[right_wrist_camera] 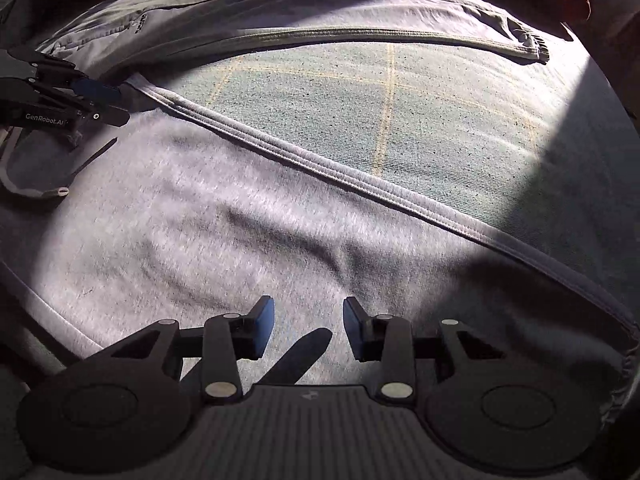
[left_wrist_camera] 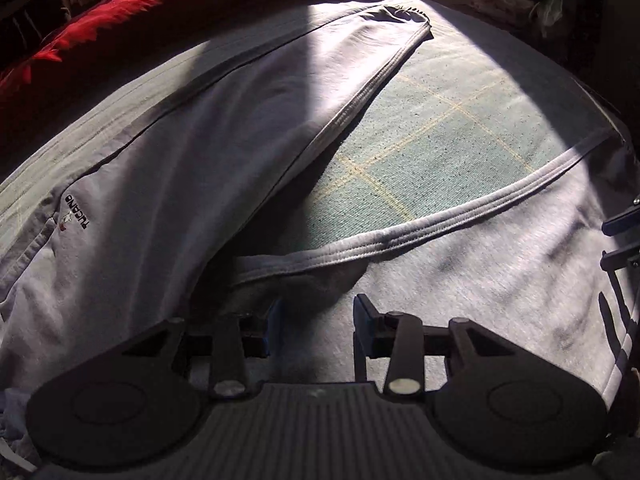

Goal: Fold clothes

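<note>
Bare green blanket (right_wrist_camera: 400, 120) between grey trouser legs (right_wrist_camera: 240, 240); red pillow (left_wrist_camera: 120, 8) behind.

A green blanket (left_wrist_camera: 432, 136) with thin yellow checks, a red cloth (left_wrist_camera: 132, 4) bunched along its far edge

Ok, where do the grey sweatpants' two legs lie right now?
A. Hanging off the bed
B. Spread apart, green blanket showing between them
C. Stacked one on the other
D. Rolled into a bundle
B: the sweatpants lie with both legs splayed, and a wedge of green blanket shows between their seams.
</note>
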Action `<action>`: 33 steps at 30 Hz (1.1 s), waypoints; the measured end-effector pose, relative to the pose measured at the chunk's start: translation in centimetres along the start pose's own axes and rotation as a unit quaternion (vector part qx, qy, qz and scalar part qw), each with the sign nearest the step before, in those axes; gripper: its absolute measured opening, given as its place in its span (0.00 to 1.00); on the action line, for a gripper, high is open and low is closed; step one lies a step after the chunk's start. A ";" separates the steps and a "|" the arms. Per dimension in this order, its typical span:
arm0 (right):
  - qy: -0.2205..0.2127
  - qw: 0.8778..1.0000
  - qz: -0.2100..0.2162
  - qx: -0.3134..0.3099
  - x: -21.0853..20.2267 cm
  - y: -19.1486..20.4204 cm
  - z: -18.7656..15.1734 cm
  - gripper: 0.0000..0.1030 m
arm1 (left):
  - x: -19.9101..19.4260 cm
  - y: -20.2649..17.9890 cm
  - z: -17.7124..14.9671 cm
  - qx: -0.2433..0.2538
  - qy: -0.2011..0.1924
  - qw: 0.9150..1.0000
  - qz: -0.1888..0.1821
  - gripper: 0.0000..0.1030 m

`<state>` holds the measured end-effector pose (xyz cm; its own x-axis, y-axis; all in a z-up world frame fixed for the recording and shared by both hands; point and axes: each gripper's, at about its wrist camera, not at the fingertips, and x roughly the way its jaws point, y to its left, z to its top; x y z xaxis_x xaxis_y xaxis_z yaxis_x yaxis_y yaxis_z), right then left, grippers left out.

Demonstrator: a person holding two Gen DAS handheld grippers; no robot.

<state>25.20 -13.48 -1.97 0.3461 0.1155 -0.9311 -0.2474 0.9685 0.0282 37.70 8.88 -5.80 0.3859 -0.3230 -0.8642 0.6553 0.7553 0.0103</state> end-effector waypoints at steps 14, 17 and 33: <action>-0.034 0.996 0.081 -0.016 0.7 -0.3 6.6 0.41 | -1.6 0.9 0.9 -0.041 -0.060 0.996 0.045 0.42; -0.054 0.988 0.141 0.025 1.7 -1.3 9.8 0.41 | -2.0 1.0 1.1 -0.049 -0.071 0.995 0.055 0.42; -0.042 0.912 0.339 0.228 14.8 -4.8 19.4 0.55 | -1.6 3.4 1.4 -0.127 -0.074 0.987 0.070 0.42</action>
<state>49.07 -12.17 -8.81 0.3252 0.7205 -0.6125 -0.0351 0.6564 0.7536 40.17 11.18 -3.70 0.5634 -0.2713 -0.7804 0.4118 0.9110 -0.0194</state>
